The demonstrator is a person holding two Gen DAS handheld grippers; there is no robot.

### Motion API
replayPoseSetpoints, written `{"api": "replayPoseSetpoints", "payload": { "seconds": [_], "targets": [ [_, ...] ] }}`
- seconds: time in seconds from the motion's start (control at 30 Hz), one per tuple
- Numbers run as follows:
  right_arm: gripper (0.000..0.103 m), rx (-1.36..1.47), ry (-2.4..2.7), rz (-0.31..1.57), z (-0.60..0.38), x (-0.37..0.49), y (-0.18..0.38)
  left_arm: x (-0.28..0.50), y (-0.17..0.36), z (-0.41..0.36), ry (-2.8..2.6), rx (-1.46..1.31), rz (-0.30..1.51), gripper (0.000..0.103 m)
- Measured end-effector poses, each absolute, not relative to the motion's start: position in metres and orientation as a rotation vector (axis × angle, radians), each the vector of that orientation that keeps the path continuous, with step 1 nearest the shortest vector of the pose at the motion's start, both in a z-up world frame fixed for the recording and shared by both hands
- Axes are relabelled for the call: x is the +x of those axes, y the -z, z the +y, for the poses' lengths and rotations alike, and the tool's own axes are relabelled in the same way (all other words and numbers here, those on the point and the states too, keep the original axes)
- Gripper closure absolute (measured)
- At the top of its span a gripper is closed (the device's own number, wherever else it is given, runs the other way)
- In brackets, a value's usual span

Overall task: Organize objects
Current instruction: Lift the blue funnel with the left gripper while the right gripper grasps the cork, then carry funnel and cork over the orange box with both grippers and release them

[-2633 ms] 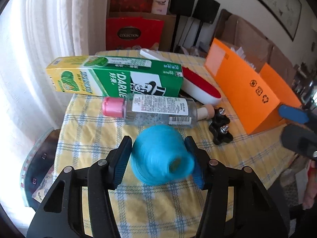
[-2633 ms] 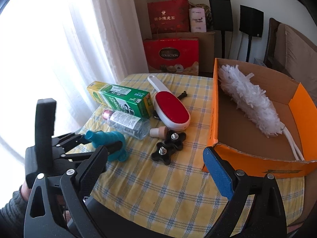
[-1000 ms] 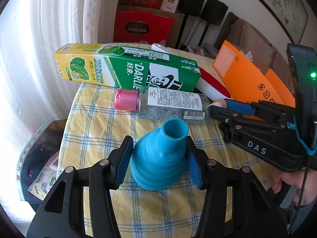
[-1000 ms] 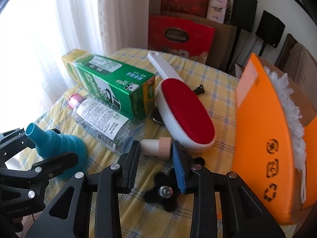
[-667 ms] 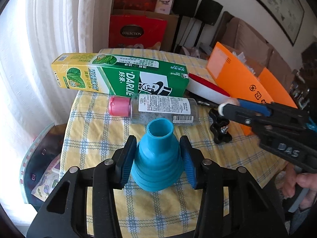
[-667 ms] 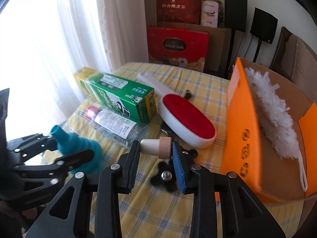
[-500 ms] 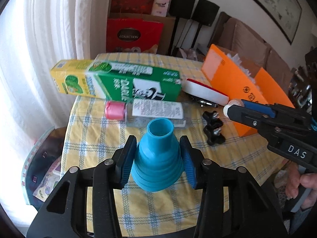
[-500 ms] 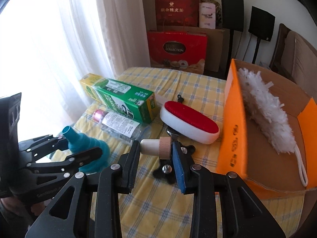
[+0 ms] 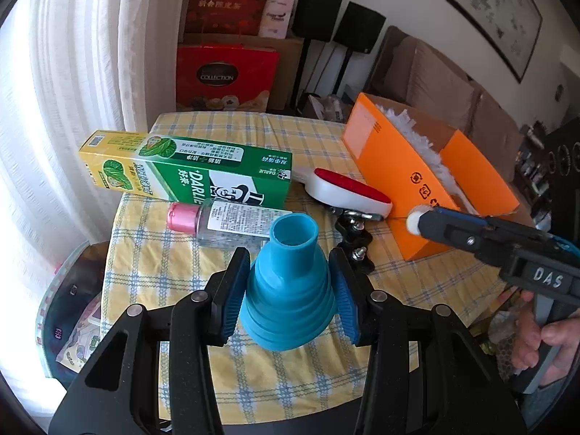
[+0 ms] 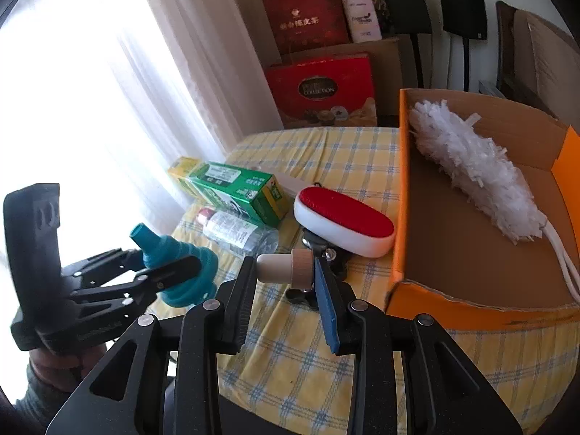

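Gripped the blue funnel (image 9: 290, 304) in the left tongs (image 9: 288, 264), wide end down and spout up. Had just squeezed the jaws in a bit tighter, with the funnel between them and both blue pads pressed on its ribbed sides. Held it up off the worktop (image 9: 290, 384), near the front edge, by the look of it.

Pinched a small cork stopper (image 10: 275, 266) in the right tongs (image 10: 284, 272), nearly shut, with the round end poking out to the left. Held that one up too, above the black knobs (image 10: 308, 293).

Left more things lying on the yellow check cloth: a clear bottle with a pink cap (image 9: 232, 217), a green toothpaste box (image 9: 203, 174) just behind it, and a red lint brush (image 10: 344, 214) beside the orange box (image 10: 402, 195). Already had a fluffy white duster (image 10: 471, 166) inside that box.

Probably meant to drop both things into the box next.

Could have gone wrong a few ways. Could have lost the funnel, because of its soft, sloping sides and a grip only at the middle. Could have squashed it flat with too hard a squeeze. Could have let the cork roll out, being round and held by a thin bit. Could have bumped the two tongs together on the way over, or knocked the box's tall near wall by coming in too low.
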State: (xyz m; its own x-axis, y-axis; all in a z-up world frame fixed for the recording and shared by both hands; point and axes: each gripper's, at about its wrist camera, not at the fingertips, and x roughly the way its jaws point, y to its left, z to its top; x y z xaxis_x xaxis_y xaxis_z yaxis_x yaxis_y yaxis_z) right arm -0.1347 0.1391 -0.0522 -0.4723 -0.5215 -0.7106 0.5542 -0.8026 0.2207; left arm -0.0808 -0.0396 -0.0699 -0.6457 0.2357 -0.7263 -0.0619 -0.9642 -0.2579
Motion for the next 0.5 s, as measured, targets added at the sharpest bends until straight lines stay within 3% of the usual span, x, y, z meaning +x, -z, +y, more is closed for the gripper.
{"api": "replayPoseSetpoints", "payload": {
  "seconds": [0.5],
  "targets": [
    [0.071,0.928,2.340,0.032,0.161,-0.127,-0.010,-0.087,0.033,-0.016,-2.675,-1.152,-0.256,0.061]
  ]
}}
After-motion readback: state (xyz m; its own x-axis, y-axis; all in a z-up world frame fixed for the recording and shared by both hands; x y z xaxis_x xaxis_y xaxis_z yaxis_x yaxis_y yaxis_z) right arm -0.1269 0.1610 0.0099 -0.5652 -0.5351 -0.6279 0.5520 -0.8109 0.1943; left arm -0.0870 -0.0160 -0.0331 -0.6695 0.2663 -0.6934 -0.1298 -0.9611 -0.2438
